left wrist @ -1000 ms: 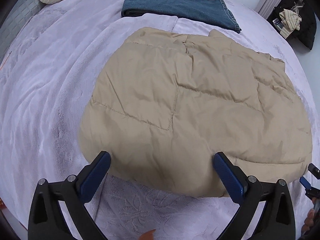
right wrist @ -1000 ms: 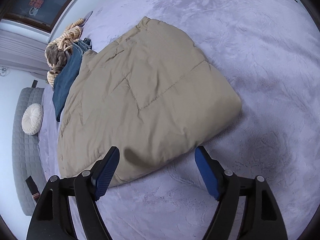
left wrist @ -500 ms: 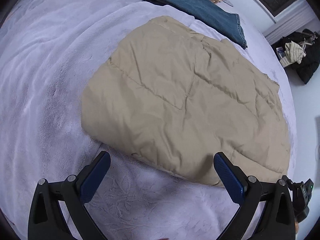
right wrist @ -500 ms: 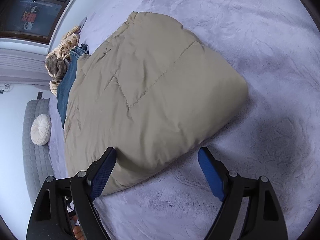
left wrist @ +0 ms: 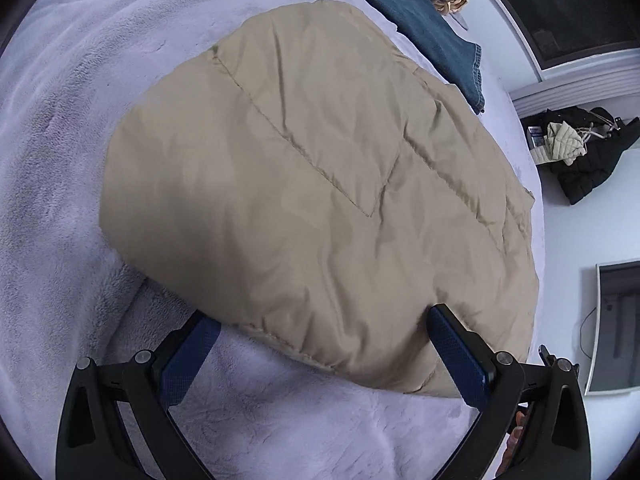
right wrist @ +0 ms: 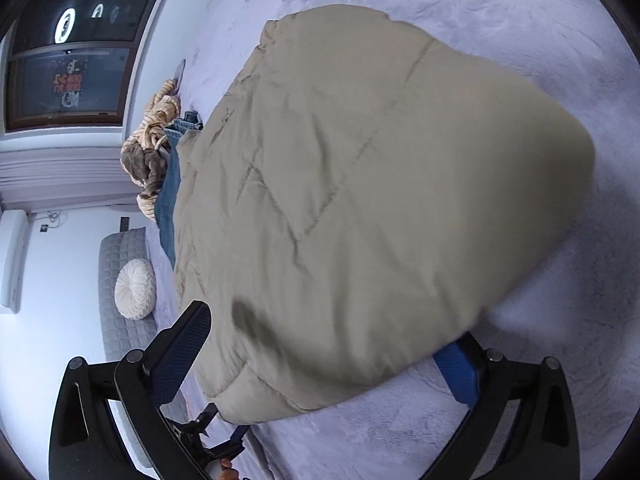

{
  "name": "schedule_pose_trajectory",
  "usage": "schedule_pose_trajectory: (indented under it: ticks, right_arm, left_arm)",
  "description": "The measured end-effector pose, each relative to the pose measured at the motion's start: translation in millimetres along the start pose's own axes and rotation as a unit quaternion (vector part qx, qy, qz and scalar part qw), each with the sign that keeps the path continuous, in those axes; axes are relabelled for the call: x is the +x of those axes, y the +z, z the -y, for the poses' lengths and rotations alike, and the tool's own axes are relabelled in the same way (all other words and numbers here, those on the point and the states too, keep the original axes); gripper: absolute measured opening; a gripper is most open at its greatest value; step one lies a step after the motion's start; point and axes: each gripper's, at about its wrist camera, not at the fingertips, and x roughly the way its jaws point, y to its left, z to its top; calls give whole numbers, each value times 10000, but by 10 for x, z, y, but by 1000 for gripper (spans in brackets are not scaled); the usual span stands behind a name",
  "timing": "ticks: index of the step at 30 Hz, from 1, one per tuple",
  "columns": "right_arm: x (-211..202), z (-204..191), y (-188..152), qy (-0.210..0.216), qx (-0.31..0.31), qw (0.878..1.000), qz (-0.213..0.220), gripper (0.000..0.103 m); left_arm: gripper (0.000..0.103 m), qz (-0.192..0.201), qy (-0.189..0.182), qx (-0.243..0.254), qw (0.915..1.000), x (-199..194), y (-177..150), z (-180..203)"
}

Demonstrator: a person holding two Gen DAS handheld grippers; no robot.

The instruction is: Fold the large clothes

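the tan quilted jacket lies already folded into a thick pad on the lavender bed, its near hem toward both tools. the step in hand looks like taking hold of that near hem for one more fold. the left tongs stand wide, straddling the hem, nothing pinched. the right tongs are wide too, the puffy corner bulging between them and hiding part of the right pad. next move, i judge: slide the pads under the hem, close on all layers, then lift and carry it toward the far edge. only the left view shows the dark clothes pile off the bed; only the right view shows the round cushion. folded jeans sit just beyond the jacket.
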Motion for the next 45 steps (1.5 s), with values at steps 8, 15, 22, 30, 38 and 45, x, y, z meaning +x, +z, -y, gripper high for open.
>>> schedule_pose_trajectory:
  ticks: [8, 15, 22, 30, 38, 45]
  right_arm:
    - [148, 102, 103, -40, 89, 9999, -140, 103]
    - [396, 79, 231, 53, 162, 9992, -357, 103]
    - [336, 175, 243, 291, 461, 9975, -449, 62]
    - [134, 17, 251, 566, 45, 9966, -605, 24]
    - [-183, 26, 38, 548, -132, 9953, -791, 24]
    - [-498, 165, -386, 353, -110, 9962, -788, 24]
  left_arm:
    - [103, 409, -314, -335, 9981, 163, 367, 28]
    - [61, 662, -311, -618, 9954, 316, 533, 65]
    - [23, 1044, 14, 319, 9940, 22, 489, 377]
    - [20, 1466, 231, 705, 9864, -376, 235, 603]
    - [20, 1370, 427, 1078, 9838, -715, -178, 569]
    - [20, 1027, 388, 1188, 9868, -948, -702, 263]
